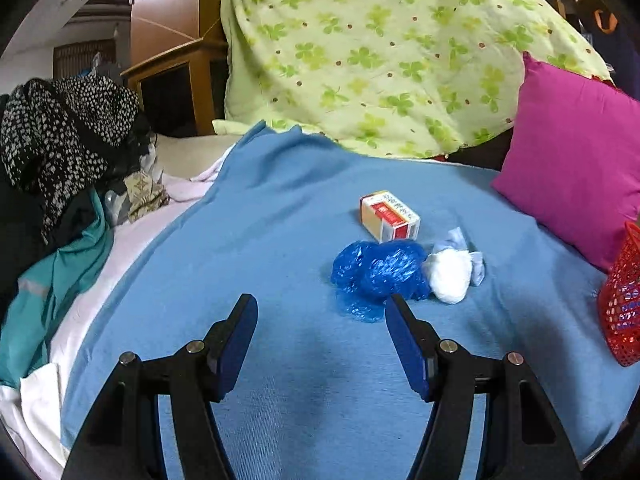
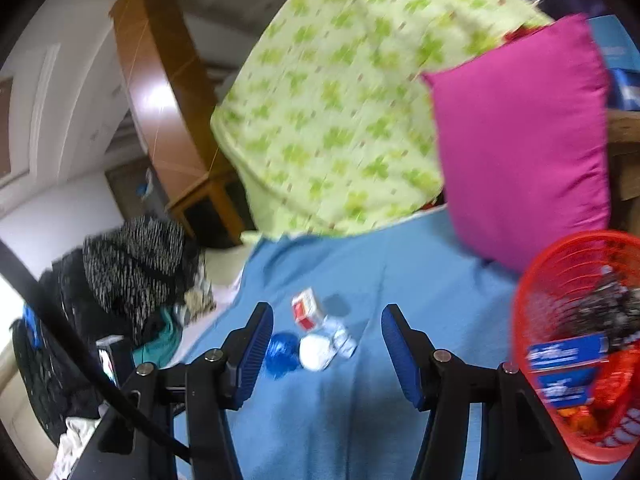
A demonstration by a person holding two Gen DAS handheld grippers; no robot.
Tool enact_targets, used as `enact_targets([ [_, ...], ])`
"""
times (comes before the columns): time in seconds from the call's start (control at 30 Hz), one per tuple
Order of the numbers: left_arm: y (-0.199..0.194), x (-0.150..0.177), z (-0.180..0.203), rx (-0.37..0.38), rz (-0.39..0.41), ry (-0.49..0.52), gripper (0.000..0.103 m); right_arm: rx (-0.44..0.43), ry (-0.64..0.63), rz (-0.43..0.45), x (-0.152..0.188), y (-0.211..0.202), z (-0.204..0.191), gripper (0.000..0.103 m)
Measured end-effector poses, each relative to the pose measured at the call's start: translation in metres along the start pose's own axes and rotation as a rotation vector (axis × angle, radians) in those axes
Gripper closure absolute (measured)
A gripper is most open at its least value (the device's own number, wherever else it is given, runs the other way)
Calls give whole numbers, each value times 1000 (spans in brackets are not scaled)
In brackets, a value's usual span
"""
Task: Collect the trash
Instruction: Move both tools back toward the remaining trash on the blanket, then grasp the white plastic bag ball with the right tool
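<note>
On the blue blanket (image 1: 280, 240) lie a crumpled blue plastic bag (image 1: 380, 272), a white wad with pale blue ends (image 1: 452, 272) and a small red, white and yellow box (image 1: 390, 216). My left gripper (image 1: 322, 308) is open and empty, just short of the blue bag. My right gripper (image 2: 326, 316) is open and empty, higher above the blanket; the box (image 2: 306, 310), the white wad (image 2: 316, 352) and the blue bag (image 2: 282, 354) show between its fingers. A red mesh basket (image 2: 540, 312) holding a blue packet and other trash stands to its right; it also shows in the left wrist view (image 1: 624, 304).
A magenta pillow (image 1: 576, 160) leans at the right. A green clover-print quilt (image 1: 380, 52) is piled behind. A heap of dark and speckled clothes (image 1: 60, 140) lies on the left, with a wooden cabinet (image 1: 180, 64) beyond.
</note>
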State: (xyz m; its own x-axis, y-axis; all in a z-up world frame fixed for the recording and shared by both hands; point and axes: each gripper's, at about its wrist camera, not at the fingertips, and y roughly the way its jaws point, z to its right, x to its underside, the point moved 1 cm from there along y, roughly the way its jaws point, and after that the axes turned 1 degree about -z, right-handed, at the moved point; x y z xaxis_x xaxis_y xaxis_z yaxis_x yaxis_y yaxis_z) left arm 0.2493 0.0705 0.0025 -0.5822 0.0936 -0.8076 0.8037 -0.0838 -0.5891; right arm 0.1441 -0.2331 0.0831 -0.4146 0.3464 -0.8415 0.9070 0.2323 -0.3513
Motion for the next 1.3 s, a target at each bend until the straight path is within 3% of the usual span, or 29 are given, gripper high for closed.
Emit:
enact_targets([
  [0.3, 30, -1, -9, 20, -45, -43, 36, -18, -10, -236, 31, 100, 0, 45],
  [0.43, 41, -3, -8, 32, -69, -46, 36, -13, 2, -305, 34, 137, 9, 56],
  [0.57, 51, -3, -3, 76, -105, -56, 36, -8, -17, -351, 37, 167, 10, 60],
  [0.8, 66, -11, 3, 68, -113, -26, 36, -66, -66, -446, 50, 223, -10, 60],
  [1.17, 84, -25, 0, 111, -93, -28, 36, -32, -76, -542, 74, 283, -13, 57],
  [1.3, 86, -28, 3, 156, -86, -30, 36, -49, -61, -531, 74, 282, -9, 67],
])
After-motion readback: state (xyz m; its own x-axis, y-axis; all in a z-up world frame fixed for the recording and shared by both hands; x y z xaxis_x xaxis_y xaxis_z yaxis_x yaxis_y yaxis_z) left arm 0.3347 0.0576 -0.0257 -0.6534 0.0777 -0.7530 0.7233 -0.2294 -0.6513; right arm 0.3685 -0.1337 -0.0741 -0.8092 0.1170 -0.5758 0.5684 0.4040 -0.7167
